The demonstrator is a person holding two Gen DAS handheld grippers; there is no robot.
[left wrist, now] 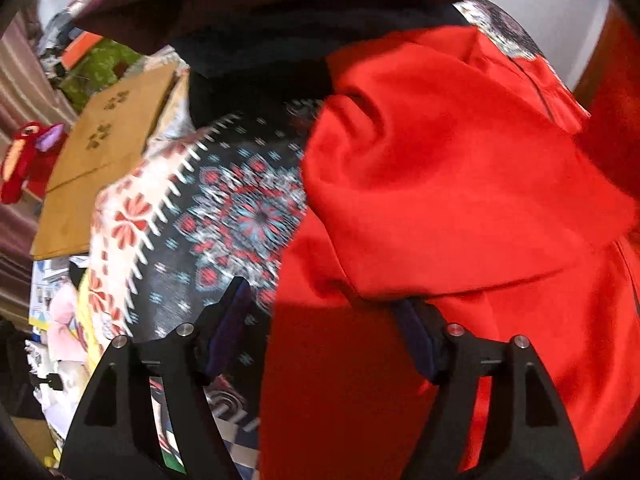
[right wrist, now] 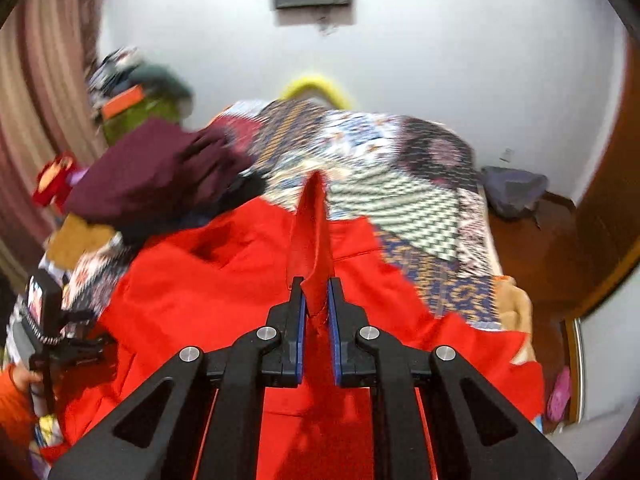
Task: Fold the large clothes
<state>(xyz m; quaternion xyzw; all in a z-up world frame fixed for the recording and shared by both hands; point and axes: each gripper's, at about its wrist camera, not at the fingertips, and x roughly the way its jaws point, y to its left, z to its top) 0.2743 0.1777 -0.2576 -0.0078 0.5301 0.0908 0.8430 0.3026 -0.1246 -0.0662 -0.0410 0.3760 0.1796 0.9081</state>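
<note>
A large red garment (right wrist: 224, 288) lies spread over a patterned bedspread (right wrist: 408, 208). My right gripper (right wrist: 316, 284) is shut on a raised fold of the red garment, which stands up between its fingers. In the left wrist view the red garment (left wrist: 440, 184) fills the right half, bunched and draped. My left gripper (left wrist: 324, 292) is open, its jaws wide apart; the right finger sits under the red cloth, the left finger (left wrist: 236, 292) over the bedspread (left wrist: 240, 208). The left gripper also shows in the right wrist view (right wrist: 52, 344) at the garment's left edge.
A maroon cloth pile (right wrist: 160, 172) lies at the bed's far left, also seen in the left wrist view (left wrist: 280, 4). A cardboard box (left wrist: 100, 148) and a red plush toy (left wrist: 24, 164) sit left of the bed. A wooden floor (right wrist: 532, 240) and dark bag (right wrist: 512, 188) are at right.
</note>
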